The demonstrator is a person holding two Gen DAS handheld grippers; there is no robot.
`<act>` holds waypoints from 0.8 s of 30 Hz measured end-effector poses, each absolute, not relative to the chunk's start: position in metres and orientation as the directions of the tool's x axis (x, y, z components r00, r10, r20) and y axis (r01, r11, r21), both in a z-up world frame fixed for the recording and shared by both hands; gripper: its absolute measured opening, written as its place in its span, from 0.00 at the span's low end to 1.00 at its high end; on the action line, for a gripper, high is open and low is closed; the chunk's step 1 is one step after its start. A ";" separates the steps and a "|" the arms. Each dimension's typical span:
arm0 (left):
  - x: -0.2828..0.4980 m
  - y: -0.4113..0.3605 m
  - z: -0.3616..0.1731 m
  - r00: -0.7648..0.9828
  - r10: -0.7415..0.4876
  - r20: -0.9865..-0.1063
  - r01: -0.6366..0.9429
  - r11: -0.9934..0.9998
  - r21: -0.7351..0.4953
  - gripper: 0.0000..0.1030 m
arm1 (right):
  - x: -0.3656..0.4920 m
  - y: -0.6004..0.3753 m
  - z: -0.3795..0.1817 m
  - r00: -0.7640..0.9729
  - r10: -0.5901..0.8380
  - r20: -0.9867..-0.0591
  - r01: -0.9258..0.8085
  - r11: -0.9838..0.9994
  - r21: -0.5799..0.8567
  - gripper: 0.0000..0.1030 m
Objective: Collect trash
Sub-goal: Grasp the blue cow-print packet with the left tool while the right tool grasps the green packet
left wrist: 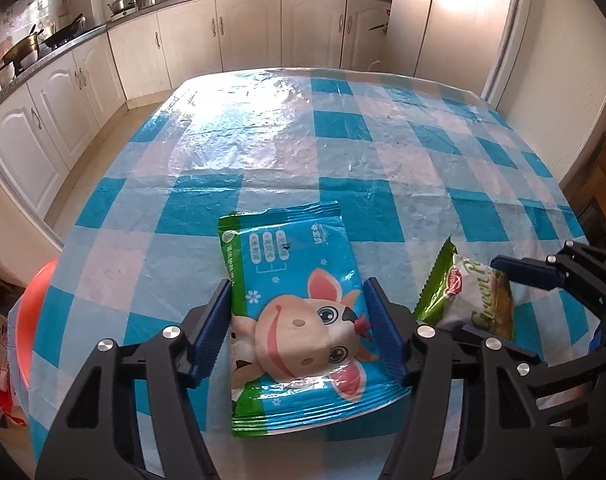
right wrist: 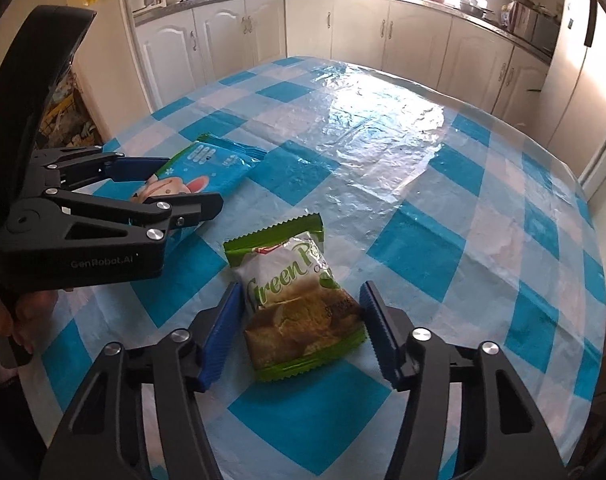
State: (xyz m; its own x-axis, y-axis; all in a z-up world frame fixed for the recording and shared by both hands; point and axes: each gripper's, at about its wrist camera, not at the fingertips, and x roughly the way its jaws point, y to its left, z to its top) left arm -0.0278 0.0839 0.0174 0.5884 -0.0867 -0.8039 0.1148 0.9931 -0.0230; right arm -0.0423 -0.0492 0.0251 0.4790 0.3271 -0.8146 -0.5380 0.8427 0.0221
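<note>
The blue cow-print wrapper (left wrist: 299,320) lies flat on the near part of the bench (left wrist: 303,140), its printed face up, lengthwise between the two blue pads of the left gripper (left wrist: 299,332). In the left wrist view the pads sit tight against both long edges, so the jaws look pinched on the wrapper across its width, though how firmly they bite I cannot tell. Just to its right lies the green snack packet (right wrist: 299,304), puffed rather than flat, one crimped end pointing away from the person. The right gripper (right wrist: 301,332) straddles it: the left pad touches the packet's edge, while a sliver of cloth shows beside the right pad, so these jaws stand partly spread around it, not yet gripping. Both grippers tilt downward, presumably so the pads reach low along each wrapper's sides. A checked blue-and-white plastic cloth covers the bench. An orange basin (left wrist: 31,320) sits below its left edge, perhaps the place for the trash
</note>
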 end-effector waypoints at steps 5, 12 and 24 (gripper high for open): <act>-0.031 0.090 0.019 0.589 -0.111 -0.800 0.113 0.992 -0.055 0.61 | -0.044 -0.051 0.027 0.489 0.317 -0.813 -0.472 0.879 0.059 0.55; -0.035 0.103 0.021 0.593 -0.150 -0.791 0.105 0.989 -0.109 0.60 | -0.051 -0.053 0.032 0.515 0.313 -0.798 -0.392 0.914 0.105 0.52; -0.046 0.132 0.024 0.611 -0.182 -0.771 0.075 0.982 -0.172 0.59 | -0.055 -0.047 0.036 0.528 0.296 -0.796 -0.344 0.931 0.119 0.42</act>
State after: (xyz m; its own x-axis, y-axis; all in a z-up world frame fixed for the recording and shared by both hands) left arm -0.0456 0.1318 0.0244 0.6107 -0.1816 -0.7707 0.0753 0.9823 -0.1717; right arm -0.0549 -0.0465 0.0362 0.5280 0.2964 -0.7958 -0.3441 0.9314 0.1186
